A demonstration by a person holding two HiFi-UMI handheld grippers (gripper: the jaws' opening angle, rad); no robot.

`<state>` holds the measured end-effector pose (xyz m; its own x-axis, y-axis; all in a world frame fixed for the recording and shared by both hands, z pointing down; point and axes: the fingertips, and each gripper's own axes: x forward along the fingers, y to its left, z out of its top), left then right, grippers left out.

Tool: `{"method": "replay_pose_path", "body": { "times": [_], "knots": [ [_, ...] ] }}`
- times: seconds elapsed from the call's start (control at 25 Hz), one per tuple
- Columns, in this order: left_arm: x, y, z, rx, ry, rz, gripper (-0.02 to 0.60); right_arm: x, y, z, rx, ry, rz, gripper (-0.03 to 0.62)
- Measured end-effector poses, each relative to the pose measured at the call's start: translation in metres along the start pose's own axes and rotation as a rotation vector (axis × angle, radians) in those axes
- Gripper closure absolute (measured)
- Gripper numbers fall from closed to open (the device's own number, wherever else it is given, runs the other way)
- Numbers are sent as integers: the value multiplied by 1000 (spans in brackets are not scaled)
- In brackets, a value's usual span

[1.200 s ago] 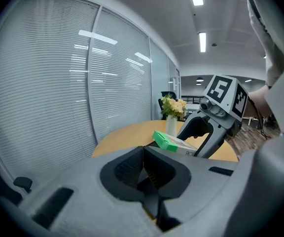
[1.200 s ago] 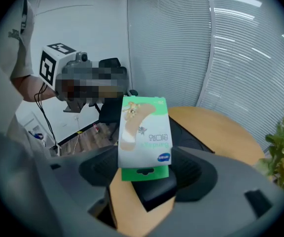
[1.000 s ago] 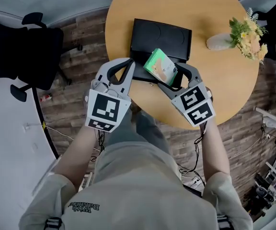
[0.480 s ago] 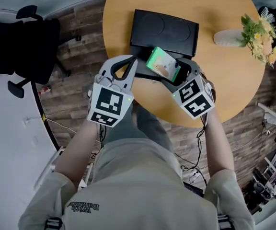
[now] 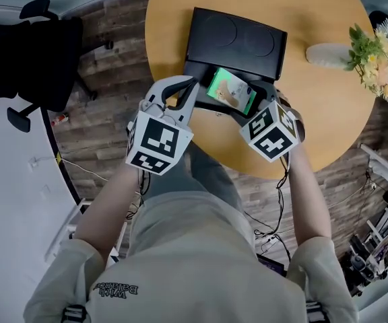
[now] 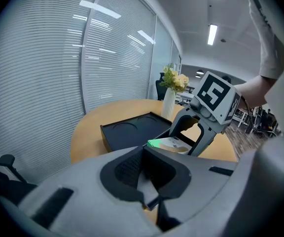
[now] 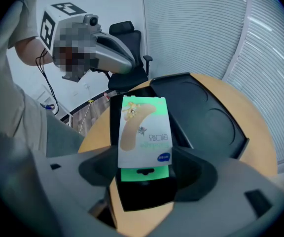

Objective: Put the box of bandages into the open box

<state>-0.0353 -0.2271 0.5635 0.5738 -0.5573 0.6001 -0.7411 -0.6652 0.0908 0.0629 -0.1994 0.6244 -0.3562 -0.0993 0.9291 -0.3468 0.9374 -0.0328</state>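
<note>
I am looking down on one round wooden tabletop (image 5: 315,120), and I am counting two hand-held grippers, one box of bandages, one open box and one vase of flowers.

The right hand-held gripper (image 5: 240,103) is gripping the box of bandages (image 5: 231,91). Its jaws are sitting partly apart, pressing on the two sides of the carton's lower end. The carton's green and white printed face is pointing up towards me. It is hanging tilted over the near half of the open box (image 5: 238,42), and I cannot tell whether it is touching the bottom.

The open box is black and is lying close to the tabletop's near edge. Its lid is lying flat towards the middle and showing two round recesses.

The left hand-held gripper (image 5: 182,86) is hovering just beside the near left corner of the open box. Its jaws are resting together with nothing between them.

The vase of flowers (image 5: 366,52) is standing near the right edge of the tabletop, well apart from both grippers. One black office chair (image 5: 39,52) is standing on the floor off the left edge.
</note>
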Motion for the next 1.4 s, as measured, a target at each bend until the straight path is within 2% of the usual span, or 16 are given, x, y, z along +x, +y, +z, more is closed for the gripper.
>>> {"method": "replay_pose_path", "body": {
  "times": [0.48, 1.12, 1.4],
  "knots": [
    [3, 3, -9, -10, 10, 1, 558, 21, -2, -17, -109, 131, 15, 283],
    [-4, 3, -18, -5, 18, -4, 558, 39, -6, -30, -134, 245, 0, 283],
    [-4, 3, -21, -7, 16, 6, 558, 45, -8, -29, -125, 242, 4, 283]
  ]
}}
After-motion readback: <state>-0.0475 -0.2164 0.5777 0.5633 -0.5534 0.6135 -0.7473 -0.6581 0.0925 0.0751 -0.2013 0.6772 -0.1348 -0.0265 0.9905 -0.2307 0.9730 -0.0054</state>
